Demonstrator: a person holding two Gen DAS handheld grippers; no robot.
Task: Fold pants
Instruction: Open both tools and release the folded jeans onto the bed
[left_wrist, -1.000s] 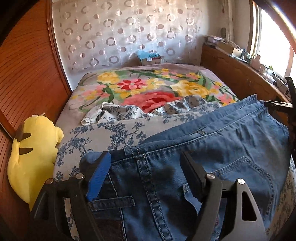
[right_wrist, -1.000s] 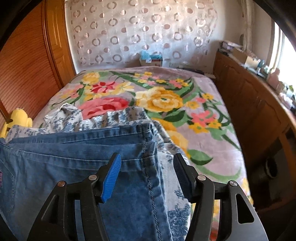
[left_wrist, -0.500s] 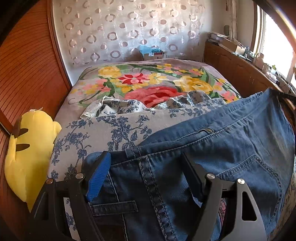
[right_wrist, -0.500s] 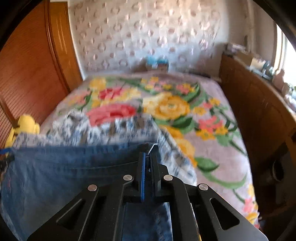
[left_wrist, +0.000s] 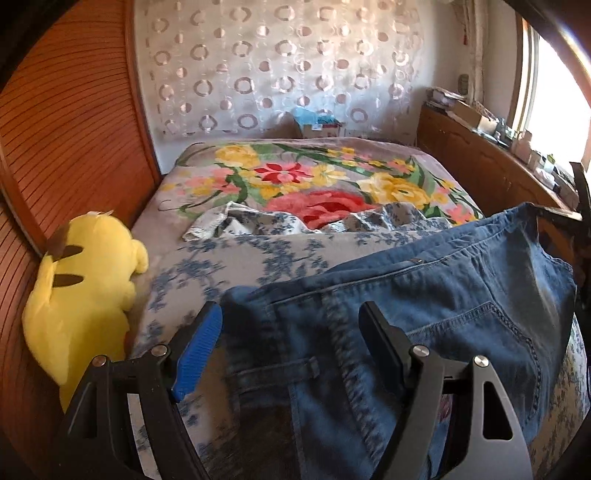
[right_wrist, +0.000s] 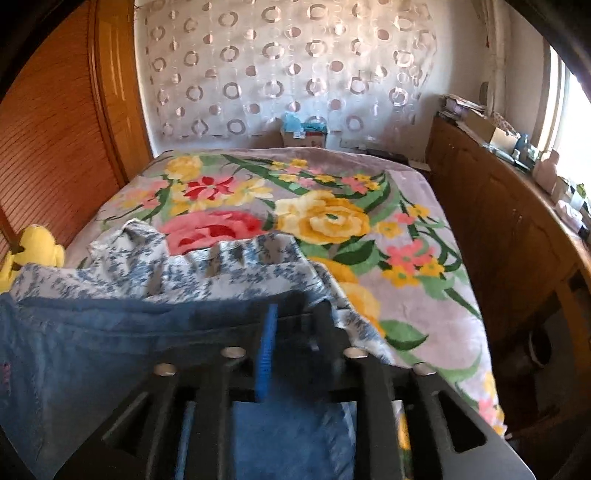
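Note:
Blue denim pants (left_wrist: 424, 295) lie at the near end of the bed, waistband toward me, on a blue-and-white floral cloth (left_wrist: 258, 254). My left gripper (left_wrist: 290, 314) is open wide over the waistband's left part, and its pads do not press the denim. My right gripper (right_wrist: 297, 314) sits at the pants' (right_wrist: 110, 350) right waist corner. Its jaws are opening, with a gap between the blue pad and the black finger (right_wrist: 325, 325) and denim lying in that gap. From the left wrist view, that corner (left_wrist: 528, 218) stands raised beside the right gripper (left_wrist: 580, 221).
A floral blanket (right_wrist: 332, 218) covers the bed beyond the pants. A yellow plush toy (left_wrist: 85, 291) lies against the wooden slatted wall at left. A wooden cabinet (right_wrist: 498, 221) with clutter on top runs along the right, under a window. A box (right_wrist: 304, 134) sits at the bed's far end.
The right gripper went from open to shut on the pants' waist corner and lifted it; its jaws are now parted again. The left gripper has shifted left, staying open.

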